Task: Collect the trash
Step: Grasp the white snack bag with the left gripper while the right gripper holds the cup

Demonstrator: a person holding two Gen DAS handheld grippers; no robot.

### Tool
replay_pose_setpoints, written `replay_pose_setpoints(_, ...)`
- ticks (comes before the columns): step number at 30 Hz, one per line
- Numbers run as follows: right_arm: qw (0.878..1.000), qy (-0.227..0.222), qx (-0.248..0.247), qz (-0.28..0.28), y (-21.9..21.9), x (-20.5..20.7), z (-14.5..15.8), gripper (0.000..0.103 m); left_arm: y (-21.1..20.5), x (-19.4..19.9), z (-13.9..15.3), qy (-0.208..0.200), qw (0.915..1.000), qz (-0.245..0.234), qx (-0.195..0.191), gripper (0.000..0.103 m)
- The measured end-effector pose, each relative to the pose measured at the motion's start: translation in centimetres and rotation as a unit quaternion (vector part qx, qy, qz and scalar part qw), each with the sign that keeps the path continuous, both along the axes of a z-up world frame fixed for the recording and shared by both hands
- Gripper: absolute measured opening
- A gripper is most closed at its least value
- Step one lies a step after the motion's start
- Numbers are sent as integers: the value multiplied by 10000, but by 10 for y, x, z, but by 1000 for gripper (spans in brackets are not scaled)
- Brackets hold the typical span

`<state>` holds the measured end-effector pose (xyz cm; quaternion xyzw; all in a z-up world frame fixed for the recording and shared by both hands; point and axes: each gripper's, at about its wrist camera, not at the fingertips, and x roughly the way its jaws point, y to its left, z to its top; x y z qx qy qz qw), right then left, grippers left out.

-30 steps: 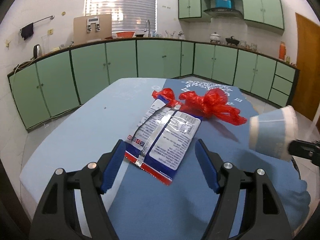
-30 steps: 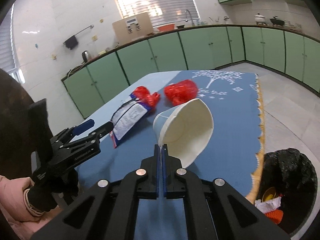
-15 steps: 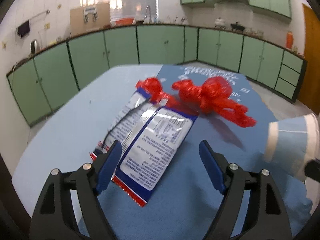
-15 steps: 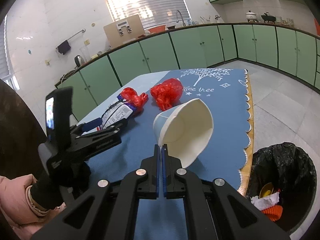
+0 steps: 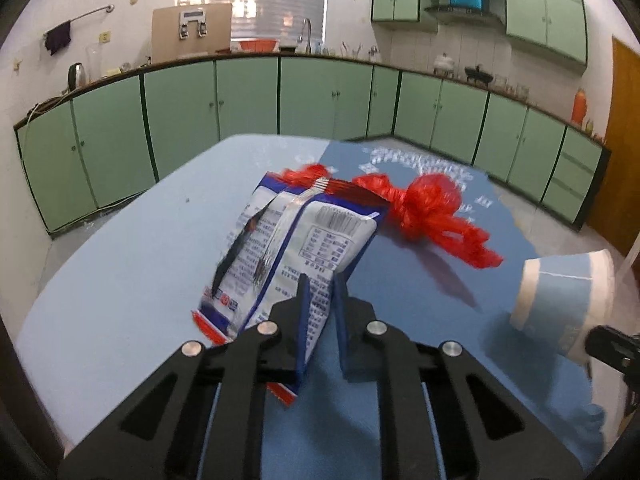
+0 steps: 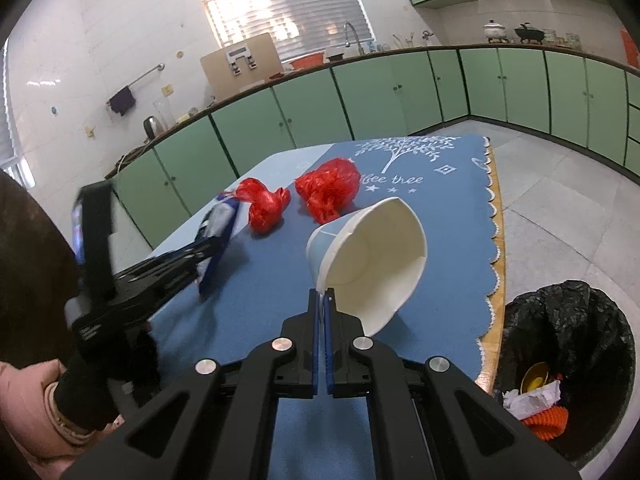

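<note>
- My left gripper (image 5: 320, 300) is closing its jaws on the near edge of the snack wrapper (image 5: 296, 236); the wrapper's white and blue foil sits between the blue pads and already tilts up off the table.
- From the right wrist view the same gripper (image 6: 208, 256) shows side-on, with the wrapper (image 6: 220, 224) standing out past its fingertips, blurred.
- My right gripper (image 6: 323, 300) is clamped tight on the rim of the paper cup (image 6: 372, 256). The cup lies on its side in the grip, mouth turned toward the camera, white inside and blue outside, held above the table.
- In the left wrist view that cup (image 5: 564, 304) hangs to the right of my left gripper, with the black tip of the right gripper at its lower edge.
- Just beyond the wrapper, ahead of the left gripper, lie two crumpled red plastic bags; the larger red bag (image 5: 432, 212) is ahead and to the right, the smaller red bag (image 5: 304, 172) peeks out from behind the wrapper's far end.
- From the right gripper they are ahead and to the left, smaller bag (image 6: 264, 204) beside larger bag (image 6: 328, 188), apart from each other.
- The table (image 6: 440, 184) wears a blue cloth with a white tree print.
- Down to the right of the right gripper, on the floor beside the table edge, stands a bin (image 6: 568, 320) lined with a black bag, with some rubbish already in it.
- A pink sleeve (image 6: 24, 408) shows at the lower left, behind the left gripper.
</note>
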<state>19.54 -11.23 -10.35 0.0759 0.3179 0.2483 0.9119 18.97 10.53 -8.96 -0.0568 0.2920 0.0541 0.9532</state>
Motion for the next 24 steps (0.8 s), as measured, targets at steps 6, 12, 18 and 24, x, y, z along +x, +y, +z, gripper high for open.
replay_pose_setpoints(6, 9996, -181, 46, -230, -9, -5, 12, 3, -7, -29, 25, -414, 9986, -295, -135, 7)
replay_pose_setpoints(12, 9984, -337, 66, -449, -25, -16, 24, 3, -41, -40, 41, -650, 9936, -864, -314, 6)
replay_pose_setpoints(18, 9949, -471, 72, -884, -59, -28, 33, 3, -87, -40, 47, -780, 9859, -1409, -454, 5)
replay_pose_setpoints(24, 9876, -542, -86, -1469, -107, -40, 39, 3, -144, -35, 45, -827, 9751, -1973, -588, 5)
